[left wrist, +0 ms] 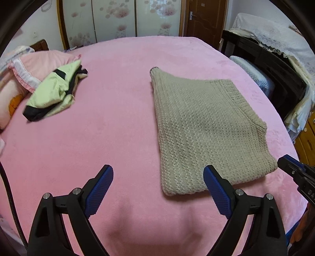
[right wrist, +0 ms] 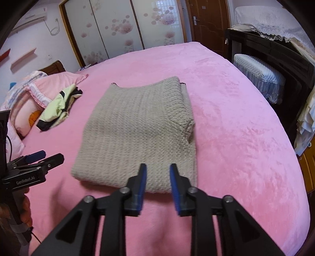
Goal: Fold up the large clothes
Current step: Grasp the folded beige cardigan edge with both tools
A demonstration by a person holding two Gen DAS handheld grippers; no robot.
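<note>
My left hand-held gripper is spread wide, with nothing between its blue pads; under it I see only the pink bed. The folded beige sweater lies flat on the bed just ahead and to the right of this gripper, its near corner reaching in behind the right pad. I cannot tell whether that pad touches the knit.

My right hand-held gripper is partly open, a narrow gap between its pads, and it grips nothing. The sweater lies directly in front of it; the fingertips stand over the near folded edge, and I cannot tell if they brush it. From this side I see the left gripper off to the left of the sweater, clear of it, with a hand below on its handle. From the left camera, the tip of the right gripper shows at the far right, just beside the sweater's near right corner.

Farther out, well to the left and beyond, a folded pale green and black garment lies near the pink pillows. There are no containers in view. Past the bed stand a flowered wardrobe and a brown door; to the right, dark furniture under lace.
</note>
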